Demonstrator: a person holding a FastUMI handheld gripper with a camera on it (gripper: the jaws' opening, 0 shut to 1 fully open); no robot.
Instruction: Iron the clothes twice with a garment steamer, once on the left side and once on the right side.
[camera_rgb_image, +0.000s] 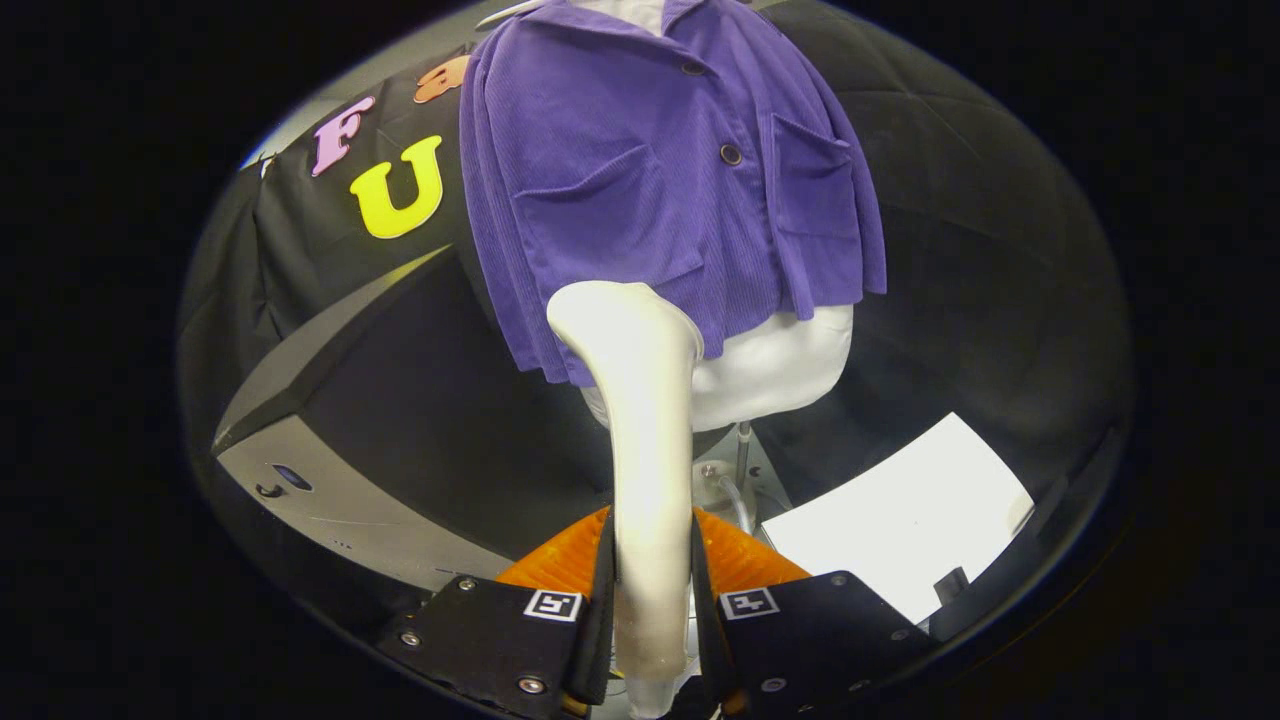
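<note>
A purple corduroy jacket (660, 170) with two chest pockets and dark buttons hangs on a white mannequin torso (770, 370) straight ahead. My gripper (652, 570) is shut on the handle of a white garment steamer (640, 400), which stands upright between the fingers. The steamer's head is at the jacket's lower hem, on the side with the left pocket, and seems to touch or nearly touch the cloth. The torso stands on a thin metal pole (742, 450).
A grey box-like unit (330, 500) with a dark sloping face stands left of the mannequin. A white sheet (900, 520) lies on the floor to the right. Black cloth walls close off the back.
</note>
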